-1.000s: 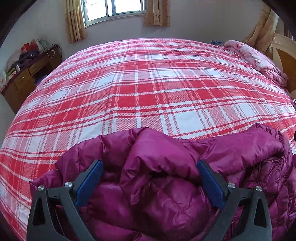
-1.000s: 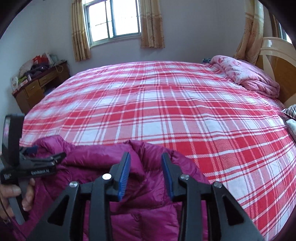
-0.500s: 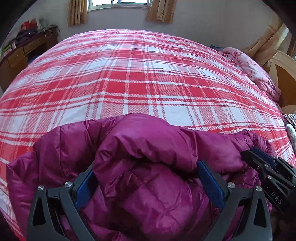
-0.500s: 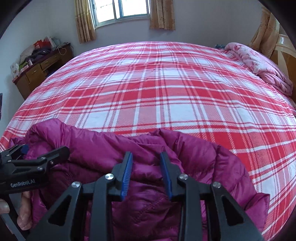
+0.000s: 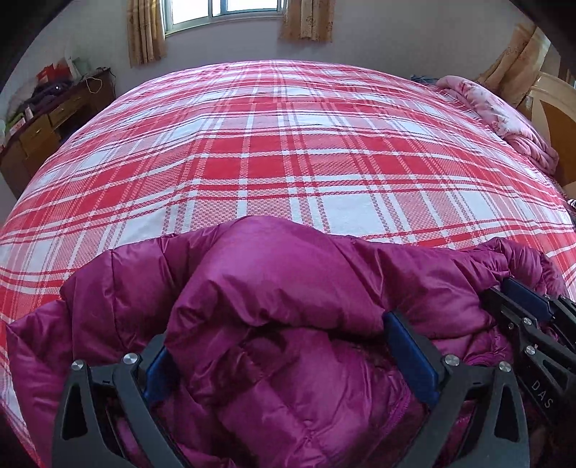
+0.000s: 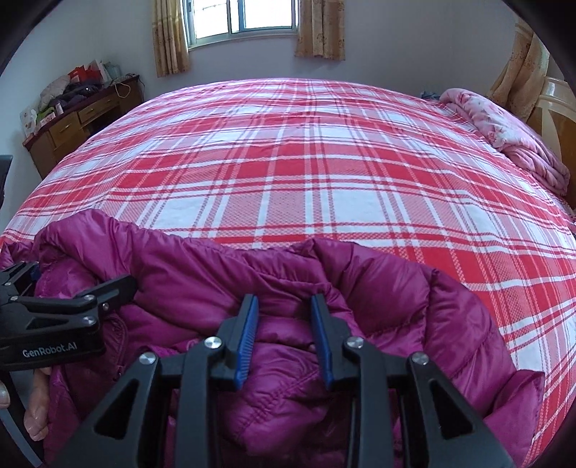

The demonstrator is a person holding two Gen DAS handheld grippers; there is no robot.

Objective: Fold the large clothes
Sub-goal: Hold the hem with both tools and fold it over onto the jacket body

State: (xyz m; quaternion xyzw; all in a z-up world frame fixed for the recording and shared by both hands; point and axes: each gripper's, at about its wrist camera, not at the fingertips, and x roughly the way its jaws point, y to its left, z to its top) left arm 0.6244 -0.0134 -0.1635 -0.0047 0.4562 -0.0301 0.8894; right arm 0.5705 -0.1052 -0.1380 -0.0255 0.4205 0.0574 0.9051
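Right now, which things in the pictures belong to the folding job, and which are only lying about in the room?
Belong to the job:
- purple down jacket, bunched at the near edge
- left gripper, open wide around a thick fold
- right gripper, jaws narrower, fabric between them
- plaid bed cover, the work surface

Only lying about:
- pink quilt by the headboard
- wooden desk with clutter
- curtains

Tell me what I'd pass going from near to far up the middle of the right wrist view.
right gripper → purple down jacket → red plaid bed cover → back wall → window.
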